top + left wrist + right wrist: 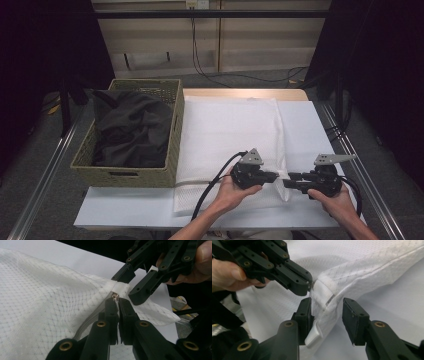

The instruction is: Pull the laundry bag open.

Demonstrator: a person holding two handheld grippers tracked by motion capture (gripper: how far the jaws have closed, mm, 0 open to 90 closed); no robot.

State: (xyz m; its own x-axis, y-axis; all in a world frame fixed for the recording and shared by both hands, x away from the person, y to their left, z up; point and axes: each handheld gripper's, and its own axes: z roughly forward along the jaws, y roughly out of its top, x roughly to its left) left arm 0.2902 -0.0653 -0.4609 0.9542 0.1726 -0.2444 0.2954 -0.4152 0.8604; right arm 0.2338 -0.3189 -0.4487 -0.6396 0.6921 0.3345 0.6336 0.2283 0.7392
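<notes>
A lab-like recording room: black curtains (45, 45) flank a white-topped desk (300, 125), metal floor rails (45, 175) run alongside, and loose black cables (235, 75) trail across grey carpet (30, 200).

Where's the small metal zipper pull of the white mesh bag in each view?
High view: too small to tell; it would sit where the left gripper meets the bag corner.
Left gripper view: zipper pull, centre, pinched at that gripper's jaw tips.
Right gripper view: upper middle.
Shared landmark: white fabric tab.
</notes>
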